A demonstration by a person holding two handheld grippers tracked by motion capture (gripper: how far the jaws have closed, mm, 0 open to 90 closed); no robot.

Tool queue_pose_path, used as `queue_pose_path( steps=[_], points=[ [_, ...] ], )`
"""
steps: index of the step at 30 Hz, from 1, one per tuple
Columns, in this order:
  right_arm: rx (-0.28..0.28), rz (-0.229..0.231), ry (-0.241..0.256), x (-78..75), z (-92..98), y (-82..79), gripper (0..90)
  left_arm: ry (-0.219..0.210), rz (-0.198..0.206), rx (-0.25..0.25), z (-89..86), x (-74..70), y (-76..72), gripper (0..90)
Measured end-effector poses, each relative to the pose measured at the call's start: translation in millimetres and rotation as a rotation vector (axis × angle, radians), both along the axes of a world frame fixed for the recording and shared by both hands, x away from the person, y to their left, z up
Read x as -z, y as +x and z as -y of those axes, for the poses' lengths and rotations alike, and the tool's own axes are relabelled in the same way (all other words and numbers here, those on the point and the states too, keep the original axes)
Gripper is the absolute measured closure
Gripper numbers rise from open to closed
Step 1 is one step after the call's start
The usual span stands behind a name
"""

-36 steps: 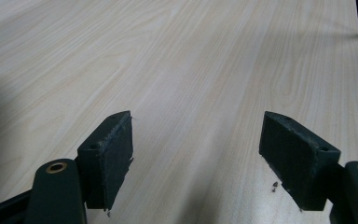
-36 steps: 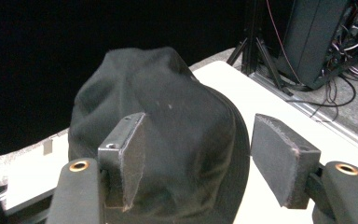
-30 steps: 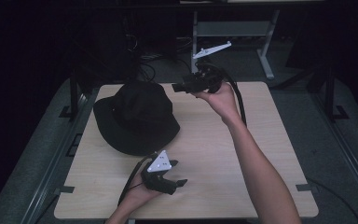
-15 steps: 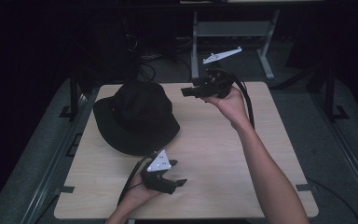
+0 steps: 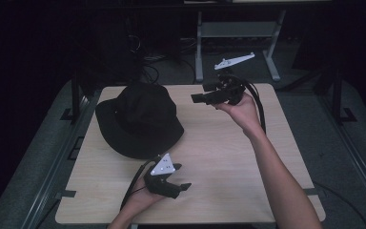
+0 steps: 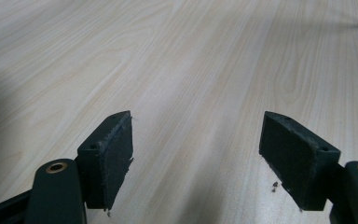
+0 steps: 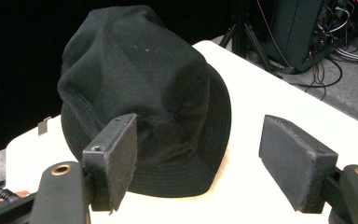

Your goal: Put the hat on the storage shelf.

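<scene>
A black bucket hat [image 5: 139, 118] lies brim down on the left half of the light wooden table [image 5: 219, 157]. My right gripper [image 5: 198, 98] is held above the table's far right part, pointing left at the hat from a hand's width away. In the right gripper view the hat [image 7: 140, 98] sits ahead of the right gripper [image 7: 198, 163], whose jaws are open and empty. My left gripper [image 5: 183, 179] hovers near the front edge, just in front of the hat's brim. In the left gripper view the left gripper [image 6: 196, 165] is open over bare wood.
A metal stand [image 5: 233, 38] and cables [image 5: 147, 57] lie on the floor beyond the table's far edge. Dark rails [image 5: 71, 143] run along the table's left side. A dark box with cables [image 7: 303, 32] stands behind the table in the right gripper view.
My right gripper has drawn back to the right, away from the hat, and risen slightly. The left gripper and the hat have stayed where they were.
</scene>
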State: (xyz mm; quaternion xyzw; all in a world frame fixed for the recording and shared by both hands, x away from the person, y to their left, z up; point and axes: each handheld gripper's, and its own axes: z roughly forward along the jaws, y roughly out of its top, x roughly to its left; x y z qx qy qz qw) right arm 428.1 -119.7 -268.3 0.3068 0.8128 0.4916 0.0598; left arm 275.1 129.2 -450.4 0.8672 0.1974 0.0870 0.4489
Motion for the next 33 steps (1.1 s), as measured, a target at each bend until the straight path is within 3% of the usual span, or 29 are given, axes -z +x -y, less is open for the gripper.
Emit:
queue_pose_path(
  steps=[33],
  points=[
    [0.041, -0.060, 0.007, 31.1, 40.5, -16.5, 25.6, 0.002, 0.002, -0.006, -0.6, 0.7, 0.7, 25.4]
  ],
)
